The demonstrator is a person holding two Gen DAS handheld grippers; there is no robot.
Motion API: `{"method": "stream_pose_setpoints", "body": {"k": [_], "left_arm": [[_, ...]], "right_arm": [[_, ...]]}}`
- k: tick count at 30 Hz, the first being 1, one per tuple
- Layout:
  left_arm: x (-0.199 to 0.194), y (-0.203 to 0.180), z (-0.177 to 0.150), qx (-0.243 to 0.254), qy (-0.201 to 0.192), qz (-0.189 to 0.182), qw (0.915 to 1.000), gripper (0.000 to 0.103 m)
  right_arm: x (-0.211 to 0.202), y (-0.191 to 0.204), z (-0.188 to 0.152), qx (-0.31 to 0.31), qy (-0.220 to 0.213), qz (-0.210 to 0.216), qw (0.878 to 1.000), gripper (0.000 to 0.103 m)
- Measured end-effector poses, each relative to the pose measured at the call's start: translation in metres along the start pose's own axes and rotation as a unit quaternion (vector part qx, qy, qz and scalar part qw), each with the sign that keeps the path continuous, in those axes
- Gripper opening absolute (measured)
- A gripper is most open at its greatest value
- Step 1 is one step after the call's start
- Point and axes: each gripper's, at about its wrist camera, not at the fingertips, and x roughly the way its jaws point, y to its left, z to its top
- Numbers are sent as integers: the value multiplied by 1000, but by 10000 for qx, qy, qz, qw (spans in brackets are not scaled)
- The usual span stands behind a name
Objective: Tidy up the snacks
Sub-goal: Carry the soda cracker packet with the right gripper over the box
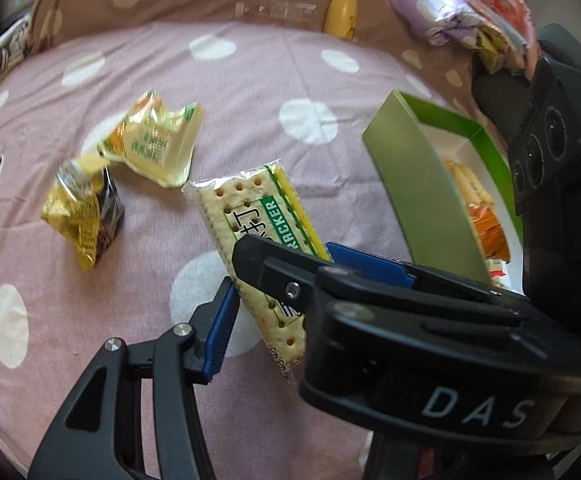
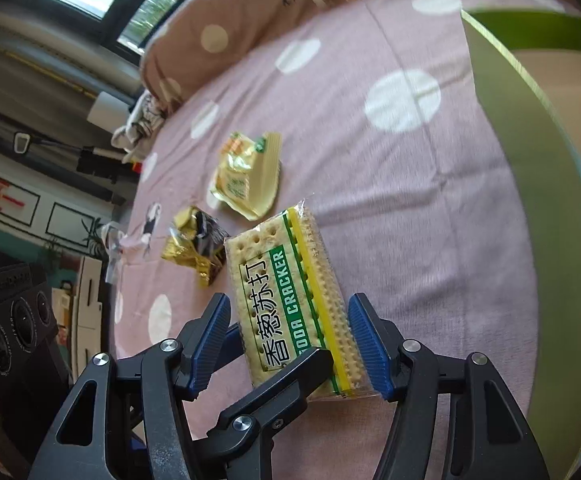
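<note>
Now the soda cracker pack lies between both grippers (left clamped, right slightly apart).

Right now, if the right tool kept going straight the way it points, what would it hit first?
The soda cracker pack. It already lies between the right tool's blue pads, so pushing on would likely drive the tool along it into the pink dotted bedsheet beneath. How far the sheet is remains unclear.

"SODA CRACKER" on cracker pack
</note>
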Motion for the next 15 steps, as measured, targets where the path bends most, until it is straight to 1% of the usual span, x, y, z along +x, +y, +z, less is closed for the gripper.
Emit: {"method": "stream_pose_setpoints", "body": {"k": [4, 10, 13, 15], "left_arm": [[-16, -9, 1, 137, -447, -52, 9989, 48], [-40, -27, 2, 344, -1136, -158, 9928, 47], [-52, -38, 5, 472, -1374, -233, 9891, 47], [-57, -48, 9, 586, -1466, -288, 9870, 47]], "right_arm": [[-23, 10, 0, -183, -369, -46, 9991, 65], [-58, 23, 0, -371, -939, -77, 9949, 65], [-77, 27, 1, -420, -1229, -85, 9915, 65], [-91, 26, 1, -432, -1432, -111, 9887, 65]]}}
